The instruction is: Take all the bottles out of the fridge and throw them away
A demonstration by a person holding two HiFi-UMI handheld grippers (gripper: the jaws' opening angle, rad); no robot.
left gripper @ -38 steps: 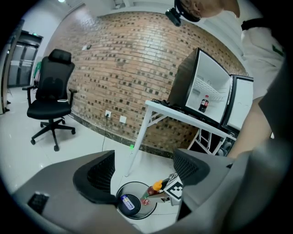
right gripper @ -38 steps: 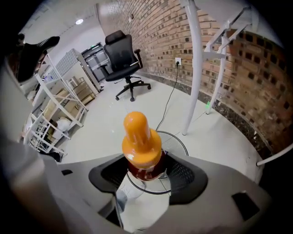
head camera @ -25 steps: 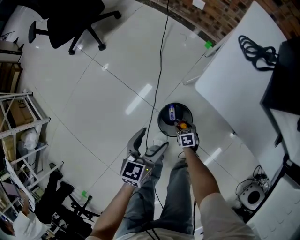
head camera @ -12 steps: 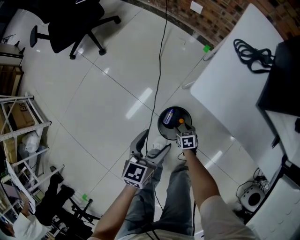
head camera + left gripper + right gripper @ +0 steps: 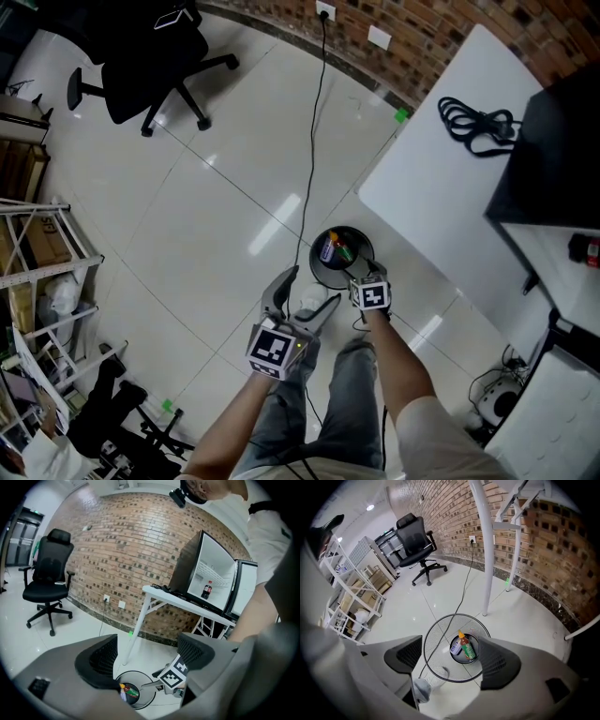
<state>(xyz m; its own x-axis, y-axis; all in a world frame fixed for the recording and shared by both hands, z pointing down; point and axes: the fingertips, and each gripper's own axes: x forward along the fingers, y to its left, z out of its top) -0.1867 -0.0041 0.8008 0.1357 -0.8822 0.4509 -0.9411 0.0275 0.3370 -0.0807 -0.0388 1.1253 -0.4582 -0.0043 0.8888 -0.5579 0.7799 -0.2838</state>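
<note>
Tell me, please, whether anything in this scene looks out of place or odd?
Nothing is spilled or damaged. The fridge on the table stands open with one dark bottle inside, and a black cable trails across the floor past the bin.

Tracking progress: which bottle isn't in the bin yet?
The dark bottle, upright in the fridge; the orange-capped bottle and the blue-labelled bottle lie in the bin.
</note>
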